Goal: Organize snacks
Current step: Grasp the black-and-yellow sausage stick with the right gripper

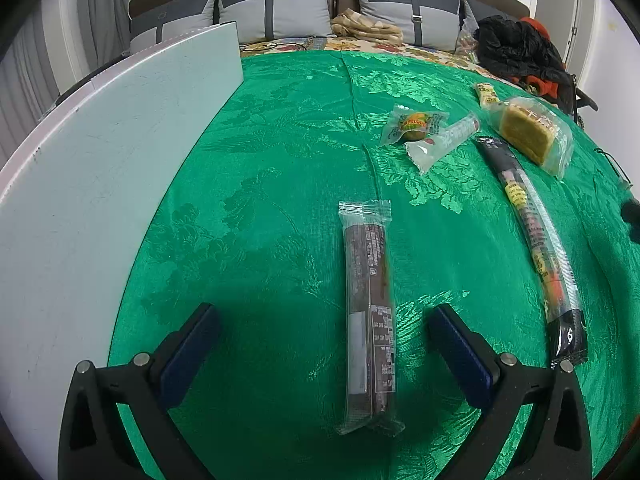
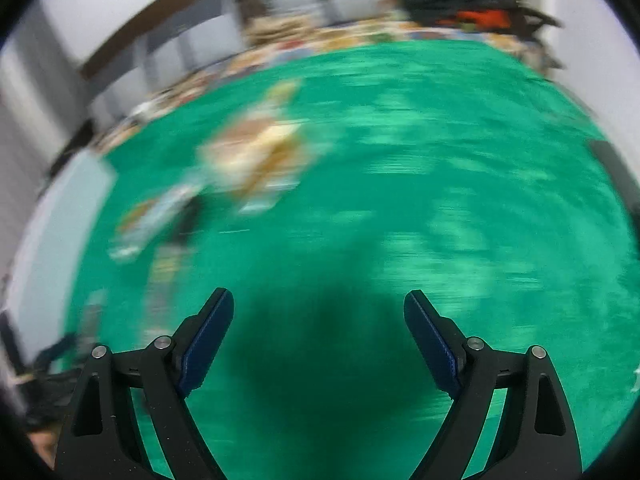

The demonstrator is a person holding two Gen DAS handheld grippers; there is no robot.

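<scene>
Looking along the left gripper [image 1: 324, 320], the left wrist view showed its jaws spread wide over a green patterned cloth [image 1: 260, 140], holding nothing. A long brown snack bar [image 1: 370, 316] in a clear wrapper lay flat on the cloth between the two blue-padded fingers [image 1: 192, 352], nearer the right one and touching neither, its length running away from the camera. Toward the cloth's right edge lay a longer dark stick snack [image 1: 532, 240], angled from the far middle down to the near right. Beyond it, toward the far right corner, sat a wrapped square cake [image 1: 528, 132], with a small yellow packet [image 1: 486, 94] just behind it. A round candy in a clear wrapper [image 1: 414, 124] and a small clear tube packet [image 1: 444, 140] lay touching each other, left of the cake. A white board [image 1: 100, 180] covered the cloth's left side. Grey cushions [image 1: 276, 10] and a black heap of fabric [image 1: 516, 48] stood past the far edge.

The right wrist view was heavily motion-blurred. The right gripper [image 2: 319, 320] was likewise spread wide and held nothing, above bare green cloth [image 2: 440, 200]. Blurred snack shapes [image 2: 252, 156] showed toward the far left; individual items could not be told apart there.
</scene>
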